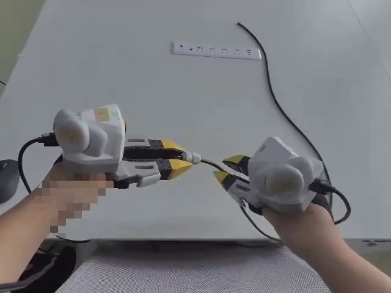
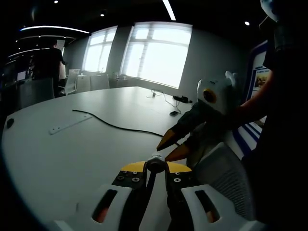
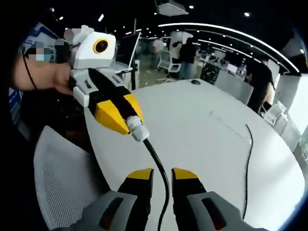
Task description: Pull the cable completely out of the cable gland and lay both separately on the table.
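A small pale cable gland (image 1: 190,157) sits between the yellow tips of my left gripper (image 1: 182,160), which is shut on it. The gland (image 2: 156,163) shows at those tips in the left gripper view. A thin black cable (image 1: 211,163) leaves the gland and runs right, between the jaws of my right gripper (image 1: 227,169). In the right gripper view the cable (image 3: 156,154) passes through the gap of that gripper (image 3: 162,173), whose jaws stand slightly apart and open around it. Gland (image 3: 137,129) and cable are still joined. Both grippers hover over the table's near edge.
A white power strip (image 1: 217,50) lies at the back of the white table (image 1: 122,73). A long black cable (image 1: 275,101) runs from it down the right side. A dark mouse (image 1: 6,180) is at the left edge. A mesh chair (image 1: 183,268) is below.
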The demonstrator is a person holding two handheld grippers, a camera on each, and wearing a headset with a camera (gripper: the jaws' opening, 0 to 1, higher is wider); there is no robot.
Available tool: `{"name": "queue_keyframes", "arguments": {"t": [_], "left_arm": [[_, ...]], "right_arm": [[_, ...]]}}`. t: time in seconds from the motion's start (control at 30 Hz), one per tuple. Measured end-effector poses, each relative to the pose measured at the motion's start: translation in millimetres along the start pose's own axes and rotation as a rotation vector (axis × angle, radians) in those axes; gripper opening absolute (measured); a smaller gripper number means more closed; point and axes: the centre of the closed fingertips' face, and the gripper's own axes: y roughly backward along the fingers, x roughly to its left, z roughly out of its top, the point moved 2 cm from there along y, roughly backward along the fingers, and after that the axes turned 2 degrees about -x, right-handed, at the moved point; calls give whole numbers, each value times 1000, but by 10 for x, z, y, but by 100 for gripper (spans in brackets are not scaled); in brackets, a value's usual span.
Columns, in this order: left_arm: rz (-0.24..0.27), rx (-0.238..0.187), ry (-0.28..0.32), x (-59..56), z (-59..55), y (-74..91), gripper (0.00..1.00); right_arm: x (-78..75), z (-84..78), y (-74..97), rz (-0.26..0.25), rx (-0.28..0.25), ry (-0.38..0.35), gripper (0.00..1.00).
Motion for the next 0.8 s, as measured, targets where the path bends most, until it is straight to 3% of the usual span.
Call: {"name": "queue_keyframes", "arguments": {"t": [0.13,0.23,0.4,0.8], "left_arm": [[-2,-4,2,-10,7,3,15],[1,-4,1,-11,10,9,15],[1,-8,7,-9,0,20,15],[-6,-10,11,-17,-8,-8,15]], "right_arm": [[51,179,-48,4,-27,76,10],[57,182,-101,4,-3,163,9],[125,198,-121,25,-7,214,5],[109,158,-117,30,-15,207,0]]}}
